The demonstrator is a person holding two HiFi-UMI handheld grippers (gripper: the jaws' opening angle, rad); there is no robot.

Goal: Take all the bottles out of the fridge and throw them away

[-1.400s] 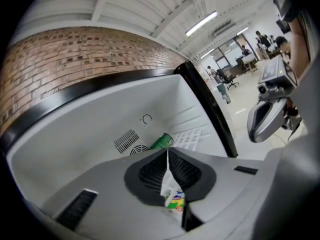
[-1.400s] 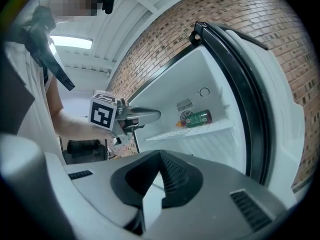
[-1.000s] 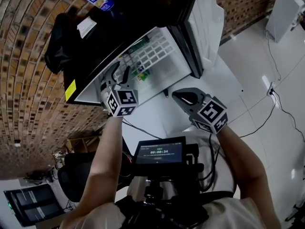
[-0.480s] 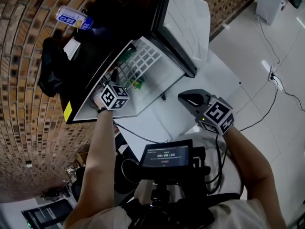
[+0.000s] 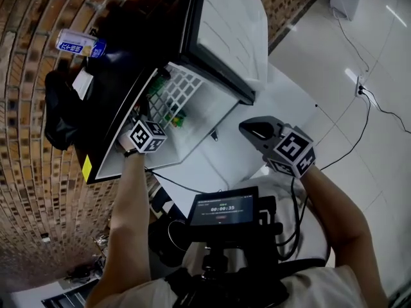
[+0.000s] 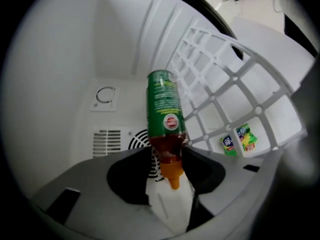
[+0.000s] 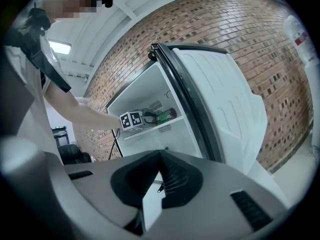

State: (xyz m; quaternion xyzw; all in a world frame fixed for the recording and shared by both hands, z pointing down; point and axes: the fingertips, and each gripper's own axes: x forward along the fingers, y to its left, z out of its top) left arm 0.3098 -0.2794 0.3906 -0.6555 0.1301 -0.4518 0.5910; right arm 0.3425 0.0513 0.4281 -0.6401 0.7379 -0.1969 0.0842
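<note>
Head view: your left gripper reaches into the open fridge, which stands against a brick wall on pale floor tiles. Your right gripper hangs outside.

Left gripper view: the bottle lies on the wire shelf, orange cap toward you. Your jaws have just been closing and seem to pinch its shoulder. It is probably light, smooth plastic that could pivot there, so a hold on the labelled body would be surer.

Right gripper view: jaws fully together, holding nothing.
</note>
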